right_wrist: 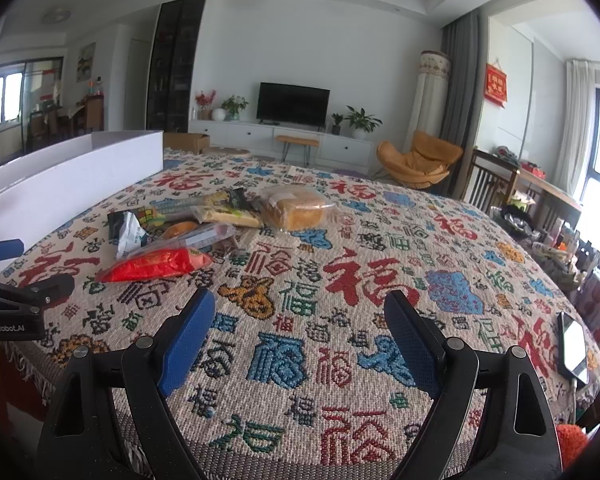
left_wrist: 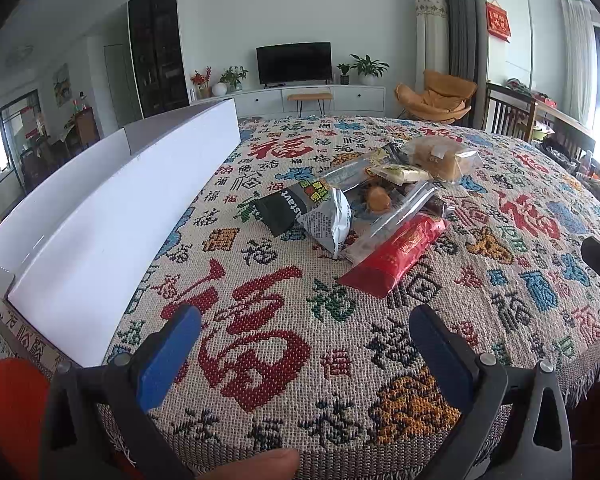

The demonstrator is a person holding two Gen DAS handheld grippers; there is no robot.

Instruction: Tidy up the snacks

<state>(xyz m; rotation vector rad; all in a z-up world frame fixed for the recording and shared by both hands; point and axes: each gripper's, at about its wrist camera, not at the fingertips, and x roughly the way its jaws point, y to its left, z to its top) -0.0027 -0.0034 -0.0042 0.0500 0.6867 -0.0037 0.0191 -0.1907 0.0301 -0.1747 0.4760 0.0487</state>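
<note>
A pile of snacks lies mid-table on the patterned cloth. Nearest is a red packet (left_wrist: 396, 254) (right_wrist: 156, 265). Behind it sit a black-and-grey bag (left_wrist: 312, 212) (right_wrist: 128, 230), clear wrapped bars (left_wrist: 396, 208) and a bagged loaf of bread (left_wrist: 440, 158) (right_wrist: 294, 206). A long white open box (left_wrist: 100, 216) (right_wrist: 68, 176) stands along the left side. My left gripper (left_wrist: 306, 324) hangs open over the cloth, short of the red packet. My right gripper (right_wrist: 300, 308) is open too, right of the pile, nothing between its fingers. The left gripper's body (right_wrist: 16, 292) shows at the right wrist view's left edge.
A phone (right_wrist: 572, 346) lies near the table's right edge. The fringed table edge (left_wrist: 260, 452) is close below both grippers. A wooden chair (right_wrist: 488, 180) and a cluttered side table stand at the right. A finger (left_wrist: 260, 466) shows at the bottom.
</note>
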